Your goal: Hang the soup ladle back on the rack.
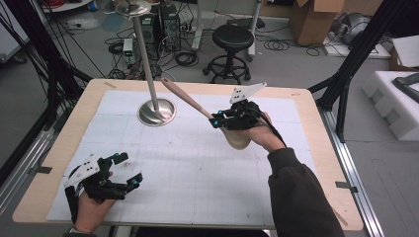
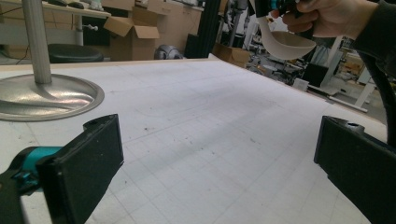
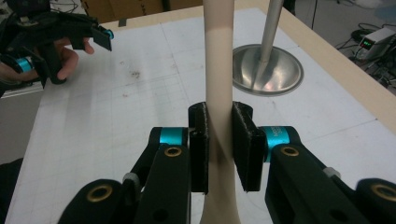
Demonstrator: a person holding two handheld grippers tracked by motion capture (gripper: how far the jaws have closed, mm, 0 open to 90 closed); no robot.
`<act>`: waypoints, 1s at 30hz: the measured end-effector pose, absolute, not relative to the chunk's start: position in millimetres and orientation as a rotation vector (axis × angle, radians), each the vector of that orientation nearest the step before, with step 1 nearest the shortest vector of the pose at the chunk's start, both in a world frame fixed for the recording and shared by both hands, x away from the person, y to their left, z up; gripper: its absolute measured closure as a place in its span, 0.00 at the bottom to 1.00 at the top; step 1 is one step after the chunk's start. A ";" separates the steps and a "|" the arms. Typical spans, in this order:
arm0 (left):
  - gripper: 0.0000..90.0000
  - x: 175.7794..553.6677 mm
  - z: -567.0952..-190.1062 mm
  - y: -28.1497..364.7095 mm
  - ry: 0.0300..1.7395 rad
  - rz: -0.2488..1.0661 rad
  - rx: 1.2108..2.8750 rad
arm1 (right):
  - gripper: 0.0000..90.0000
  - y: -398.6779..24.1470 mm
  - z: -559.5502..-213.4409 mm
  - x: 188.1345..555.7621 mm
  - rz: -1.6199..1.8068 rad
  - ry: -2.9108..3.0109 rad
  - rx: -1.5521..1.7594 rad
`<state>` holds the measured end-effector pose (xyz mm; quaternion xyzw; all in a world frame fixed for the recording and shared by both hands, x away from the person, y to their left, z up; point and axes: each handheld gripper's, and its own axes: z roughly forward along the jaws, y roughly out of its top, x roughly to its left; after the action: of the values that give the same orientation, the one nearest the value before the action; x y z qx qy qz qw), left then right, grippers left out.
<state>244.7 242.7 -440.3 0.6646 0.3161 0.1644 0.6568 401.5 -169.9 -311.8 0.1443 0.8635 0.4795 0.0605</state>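
High view first, read from left to right: the left gripper (image 1: pixel 123 170) is rested low over the white gridded mat (image 1: pixel 197 173) near the table's (image 1: pixel 306 106) near left corner, its jaws spread wide apart with nothing between them. In the left gripper view the two black pads (image 2: pixel 88 163) are seen standing well apart over bare mat, so this tool is judged idle.

Farther back and left of centre, a metal stand (image 1: pixel 157 111) is seen, made of a round dished base and a tall slanted pole. Its top is cut off by the frame, so what it carries cannot be told.

To the right of the stand, a pale wooden ladle (image 1: pixel 190 101) is held clear of the mat by the right gripper (image 1: pixel 217 121). The jaws are clamped on the handle just above the bowl; the right gripper view shows both pads (image 3: pixel 201 144) pressed against the shaft. The handle is pointed up and back toward the stand, its tip near the pole, while the bowl hangs below the hand.

The step in hand is judged to be the carrying of the lifted ladle toward the stand, perhaps so that it can be hung there. For the next move, the grip would have to be kept firm and the handle's end guided past the pole without knocking it. Any rotation of the long handle in the pads would have to be watched, since the bowl's weight is hung below the grip.
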 end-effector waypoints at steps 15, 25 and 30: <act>0.02 244.8 -440.4 242.2 0.721 0.370 1.504 | 0.87 -169.3 -283.7 412.4 1.463 2.595 0.418; 0.02 244.2 -440.5 243.3 0.722 0.370 1.509 | 0.87 -167.5 -263.3 414.7 1.494 2.542 0.387; 0.02 244.0 -440.6 242.9 0.723 0.367 1.509 | 0.87 -166.9 -257.3 416.5 1.507 2.500 0.403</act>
<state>244.0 242.9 -440.6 0.6656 0.3189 0.1619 0.6550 416.5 -166.9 -257.3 0.1360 0.8443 0.5091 0.0973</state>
